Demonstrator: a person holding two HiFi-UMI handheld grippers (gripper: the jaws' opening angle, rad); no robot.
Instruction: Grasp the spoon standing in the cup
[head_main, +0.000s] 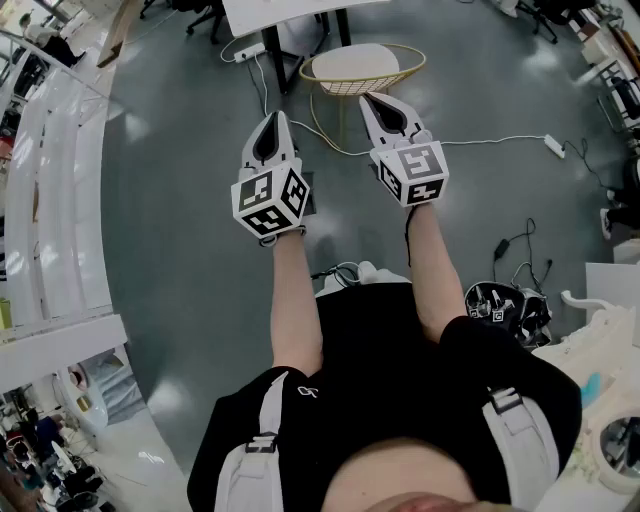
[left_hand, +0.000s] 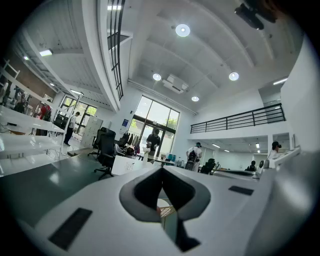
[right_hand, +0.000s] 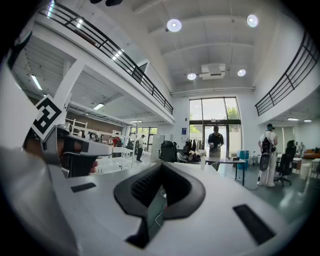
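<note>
Grey hall floor (head_main: 170, 200); no cup or spoon was seen. White left gripper (head_main: 273, 122) and white right gripper (head_main: 375, 103) were held closed, empty. The cup should be located and jaws opened before approach.

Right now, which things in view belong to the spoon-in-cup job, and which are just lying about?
Job: left claw, shut and empty; right claw, shut and empty. No cup or spoon shows in any view.
Lying about: wire basket, white cable, power strip, white shelving.
</note>
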